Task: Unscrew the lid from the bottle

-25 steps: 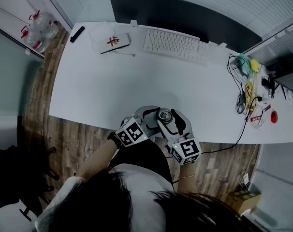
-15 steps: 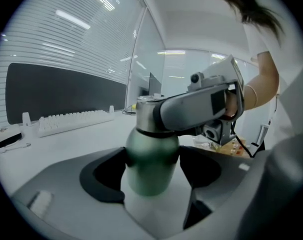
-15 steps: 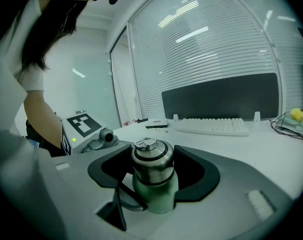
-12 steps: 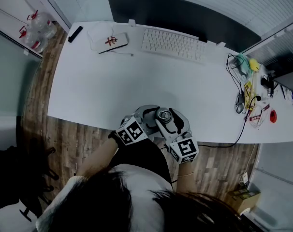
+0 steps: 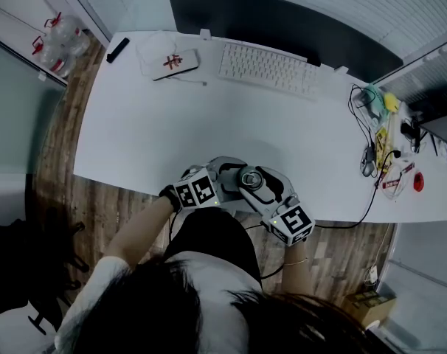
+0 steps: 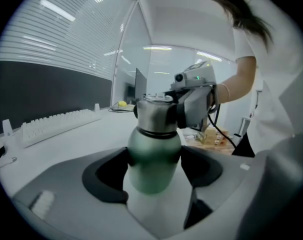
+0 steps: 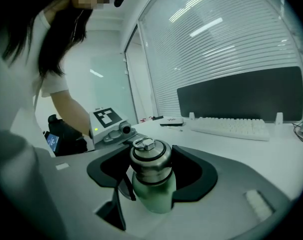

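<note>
Right gripper's marker cube has swung out toward the desk's near right since half a second ago, and the left cube has shifted a little the other way. That reads as a twist under way.

Left gripper (image 6: 155,167) is clamped on the green body of the bottle (image 6: 152,149), jaws hugging it just below the shoulder. Right gripper (image 7: 151,168) is closed round the steel lid (image 7: 149,156), one jaw on each side, and the small ring on top pokes up clear of them. The bottle sits at the near edge of the desk (image 5: 135,139), right in front of the person.

It looks like a rigid metal flask, so it won't give under a firm squeeze. Smooth steel could be slippery, though, so the lid's side wall is the place to bite, with the body held hard against the turn. Whether the thread has loosened yet is hard to tell from here.

Further out, a keyboard (image 5: 266,68) lies along the far edge, a white cap (image 5: 167,61) and a black remote (image 5: 118,50) sit at the far left corner, and cables (image 5: 371,157) tangle at the right edge. All are well apart from the bottle, and nothing blocks the turn.
</note>
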